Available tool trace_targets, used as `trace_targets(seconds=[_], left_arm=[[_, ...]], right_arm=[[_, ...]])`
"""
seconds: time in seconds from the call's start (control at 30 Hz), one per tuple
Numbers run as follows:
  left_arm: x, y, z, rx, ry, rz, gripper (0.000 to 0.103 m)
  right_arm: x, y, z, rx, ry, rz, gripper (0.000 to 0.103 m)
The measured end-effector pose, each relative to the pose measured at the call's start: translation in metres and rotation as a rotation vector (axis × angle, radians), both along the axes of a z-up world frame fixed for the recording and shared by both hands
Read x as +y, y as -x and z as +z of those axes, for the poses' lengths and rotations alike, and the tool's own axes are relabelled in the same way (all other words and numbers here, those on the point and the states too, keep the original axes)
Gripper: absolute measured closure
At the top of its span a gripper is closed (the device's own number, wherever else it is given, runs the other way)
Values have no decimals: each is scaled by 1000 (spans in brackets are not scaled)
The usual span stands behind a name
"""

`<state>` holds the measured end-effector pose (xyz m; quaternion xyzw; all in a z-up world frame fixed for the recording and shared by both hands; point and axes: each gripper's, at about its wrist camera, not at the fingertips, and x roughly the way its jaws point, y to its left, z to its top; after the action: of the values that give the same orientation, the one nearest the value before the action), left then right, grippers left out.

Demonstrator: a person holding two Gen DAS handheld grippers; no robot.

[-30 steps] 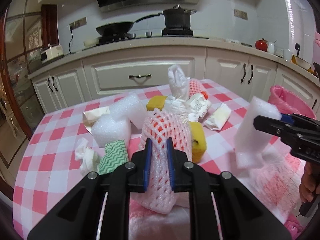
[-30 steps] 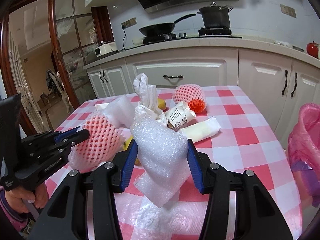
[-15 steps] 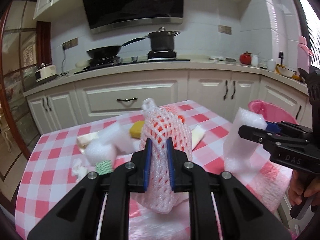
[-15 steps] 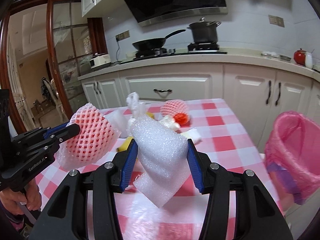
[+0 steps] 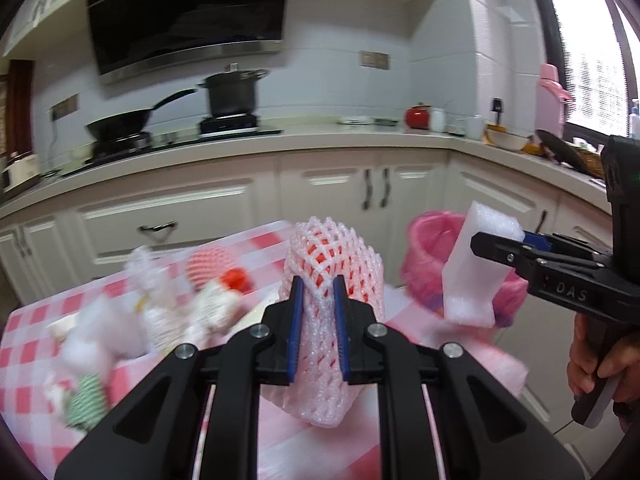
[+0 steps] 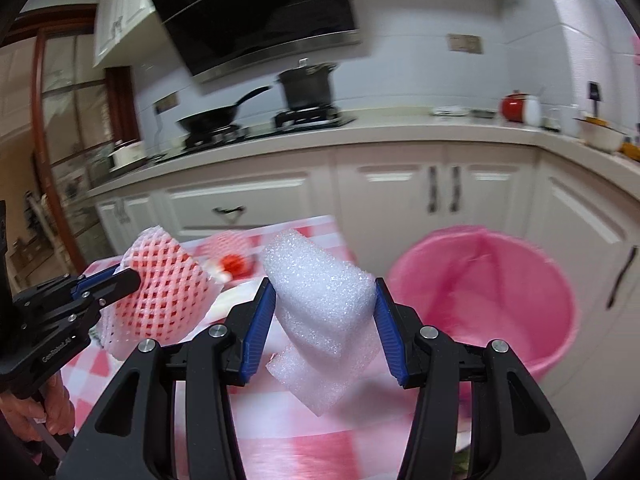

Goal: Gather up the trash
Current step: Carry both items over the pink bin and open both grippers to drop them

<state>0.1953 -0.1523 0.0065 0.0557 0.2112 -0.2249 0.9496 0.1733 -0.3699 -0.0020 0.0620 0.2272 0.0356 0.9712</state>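
My left gripper (image 5: 318, 308) is shut on a pink foam fruit net (image 5: 332, 256), which it pinches flat and holds above the checked table. The net (image 6: 160, 280) and the left gripper (image 6: 124, 278) also show at the left of the right wrist view. My right gripper (image 6: 325, 312) is shut on a white foam block (image 6: 320, 300). This block (image 5: 476, 264) hangs in front of the pink bin (image 5: 428, 252) in the left wrist view. The pink lined bin (image 6: 484, 296) stands open just right of the table edge.
Blurred trash lies on the red-and-white checked table (image 5: 48, 312): another netted fruit (image 5: 212, 260), white foam and paper wads (image 5: 172, 312), a green striped cloth (image 5: 86, 404). White cabinets (image 6: 400, 188) and a counter with pan and pot stand behind. A hand (image 5: 600, 356) grips the right handle.
Both grippers swung right and rose a little with their loads. The pink bin now fills the right wrist view, and the trash pile has slid to the left.
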Motion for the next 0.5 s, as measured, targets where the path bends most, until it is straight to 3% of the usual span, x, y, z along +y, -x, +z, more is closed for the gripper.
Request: trace_targets(seconds=[0.3,0.5], left_arm=[[-96,-40,6,23,35,-166,88],[-153,-67,2,48,58,-222,88]], right_arm=[[-93,-13,4,6,-13,-158,54],[-136,-26,-5,39,-28,-221,54]])
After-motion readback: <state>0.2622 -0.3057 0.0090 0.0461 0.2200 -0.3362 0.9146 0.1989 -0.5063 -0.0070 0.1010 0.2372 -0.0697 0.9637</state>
